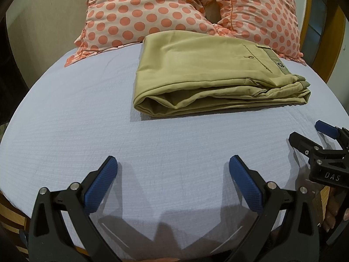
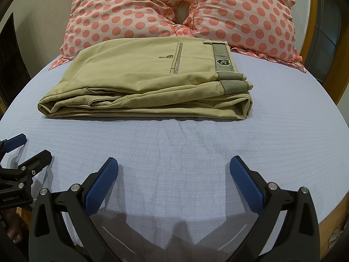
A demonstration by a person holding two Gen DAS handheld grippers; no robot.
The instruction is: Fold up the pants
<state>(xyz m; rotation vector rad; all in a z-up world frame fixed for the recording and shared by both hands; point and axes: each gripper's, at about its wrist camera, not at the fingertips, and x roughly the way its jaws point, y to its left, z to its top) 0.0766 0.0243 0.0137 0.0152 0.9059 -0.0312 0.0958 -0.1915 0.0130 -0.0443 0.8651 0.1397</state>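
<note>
Khaki pants (image 1: 207, 74) lie folded in a flat stack of layers on the pale blue bed sheet (image 1: 87, 120), with the back pocket and striped waistband facing up. They also show in the right wrist view (image 2: 148, 78). My left gripper (image 1: 173, 170) is open and empty, low over the sheet, well short of the pants. My right gripper (image 2: 173, 170) is open and empty too, in front of the stack's near edge. Each gripper shows at the edge of the other's view: the right one (image 1: 309, 135), the left one (image 2: 32, 148).
Two pink polka-dot pillows (image 2: 122, 11) (image 2: 246, 13) lean against the wall just behind the pants. A wooden bed frame (image 2: 314, 21) runs along the right side. The sheet's front edge (image 2: 305, 214) is close under the grippers.
</note>
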